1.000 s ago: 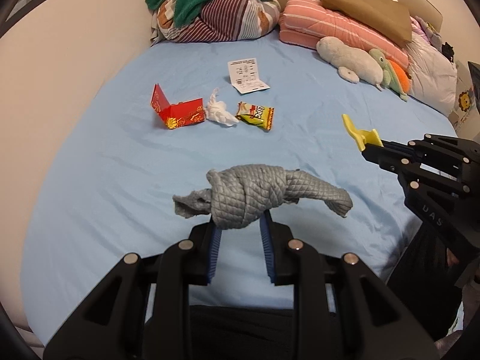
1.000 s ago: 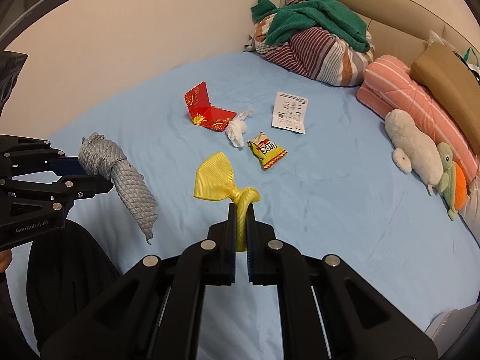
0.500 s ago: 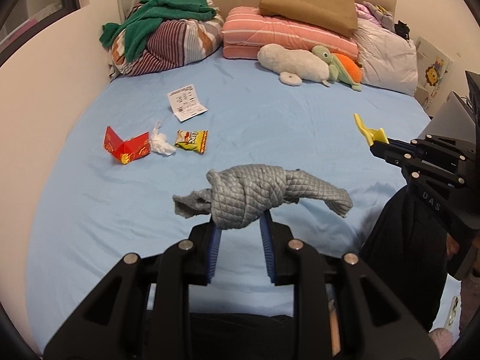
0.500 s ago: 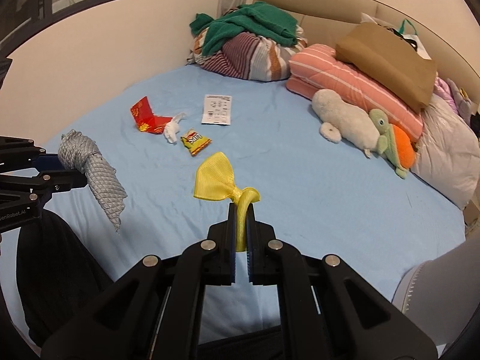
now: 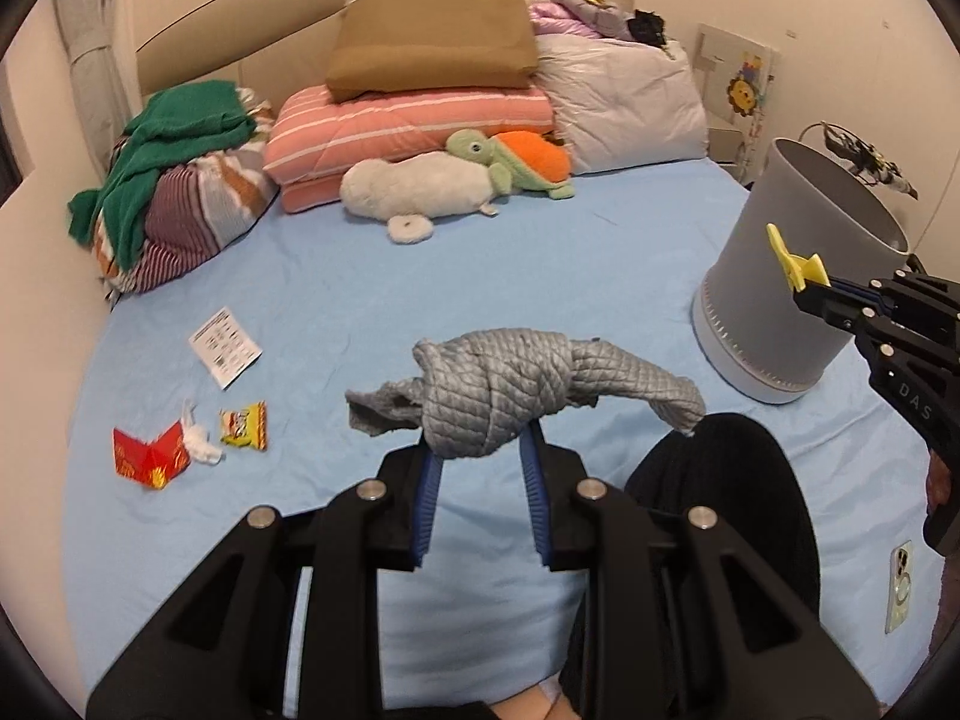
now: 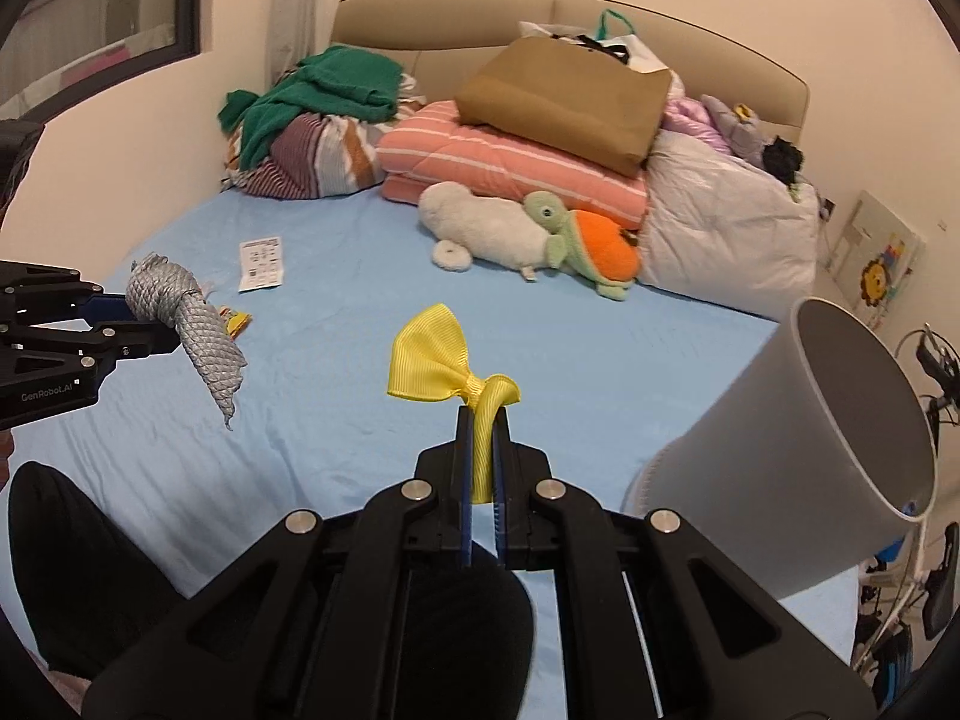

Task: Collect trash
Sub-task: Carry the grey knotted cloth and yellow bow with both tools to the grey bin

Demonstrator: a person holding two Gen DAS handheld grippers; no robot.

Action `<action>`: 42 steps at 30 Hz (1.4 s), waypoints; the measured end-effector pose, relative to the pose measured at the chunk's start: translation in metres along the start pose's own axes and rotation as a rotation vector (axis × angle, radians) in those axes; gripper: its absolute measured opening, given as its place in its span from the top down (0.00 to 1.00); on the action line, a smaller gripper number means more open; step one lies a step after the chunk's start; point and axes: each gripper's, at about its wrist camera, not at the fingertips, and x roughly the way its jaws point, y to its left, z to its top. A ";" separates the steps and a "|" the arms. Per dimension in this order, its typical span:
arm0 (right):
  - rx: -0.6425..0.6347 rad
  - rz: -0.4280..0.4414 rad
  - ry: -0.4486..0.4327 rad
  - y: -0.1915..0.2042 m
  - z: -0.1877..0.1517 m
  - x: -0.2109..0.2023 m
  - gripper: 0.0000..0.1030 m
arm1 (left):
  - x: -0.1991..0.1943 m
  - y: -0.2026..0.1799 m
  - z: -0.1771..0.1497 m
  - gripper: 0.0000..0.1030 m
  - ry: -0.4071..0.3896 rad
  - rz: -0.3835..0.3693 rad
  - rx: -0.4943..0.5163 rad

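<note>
left gripper angled down, jaws part-closed, clamping knotted grey cloth; right gripper angled down, jaws pinched on yellow ribbon

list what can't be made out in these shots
- Grey bin: its bottom is hidden by its own wall in the right wrist view; the left wrist view shows only the outside.
- White leaflet: print too small in both views.
- Snack packet: mostly hidden behind the knotted grey cloth in the right wrist view.

Plush turtle beside striped quilt
</note>
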 end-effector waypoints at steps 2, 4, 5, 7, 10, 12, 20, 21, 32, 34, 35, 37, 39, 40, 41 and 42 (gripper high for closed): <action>0.039 -0.047 -0.002 -0.028 -0.006 -0.014 0.96 | 0.002 -0.024 0.016 0.75 -0.016 -0.028 0.052; 0.075 -0.092 -0.004 -0.053 -0.013 -0.026 0.96 | 0.004 -0.046 0.030 0.75 -0.027 -0.065 0.096; 0.090 -0.109 -0.003 -0.063 -0.015 -0.031 0.96 | 0.006 -0.058 0.037 0.75 -0.032 -0.085 0.115; 0.127 -0.149 -0.002 -0.086 -0.023 -0.042 0.96 | 0.008 -0.078 0.050 0.75 -0.044 -0.114 0.152; 0.180 -0.197 0.004 -0.119 -0.035 -0.061 0.96 | 0.011 -0.111 0.068 0.75 -0.061 -0.165 0.207; 0.210 -0.222 0.011 -0.137 -0.041 -0.071 0.96 | 0.013 -0.132 0.080 0.75 -0.069 -0.194 0.239; 0.285 -0.317 0.028 -0.195 -0.058 -0.105 0.96 | 0.021 -0.206 0.116 0.75 -0.086 -0.287 0.352; 0.291 -0.325 0.029 -0.201 -0.059 -0.107 0.96 | 0.022 -0.215 0.121 0.75 -0.089 -0.299 0.362; 0.304 -0.331 0.032 -0.259 -0.054 -0.096 0.96 | 0.035 -0.266 0.152 0.75 -0.085 -0.357 0.414; 0.293 -0.317 0.032 -0.264 -0.049 -0.087 0.96 | 0.037 -0.267 0.153 0.75 -0.078 -0.353 0.413; 0.287 -0.307 0.032 -0.266 -0.046 -0.082 0.96 | 0.039 -0.266 0.154 0.75 -0.074 -0.351 0.412; 0.274 -0.287 0.031 -0.271 -0.040 -0.072 0.96 | 0.043 -0.266 0.156 0.75 -0.062 -0.346 0.409; 0.261 -0.270 0.029 -0.274 -0.034 -0.063 0.96 | 0.046 -0.266 0.158 0.75 -0.055 -0.339 0.406; 0.253 -0.262 0.028 -0.275 -0.031 -0.058 0.96 | 0.047 -0.265 0.159 0.75 -0.053 -0.336 0.403; 0.247 -0.255 0.028 -0.277 -0.028 -0.054 0.96 | 0.048 -0.265 0.159 0.75 -0.051 -0.335 0.400; 0.241 -0.247 0.028 -0.278 -0.026 -0.049 0.96 | 0.049 -0.264 0.160 0.75 -0.049 -0.334 0.398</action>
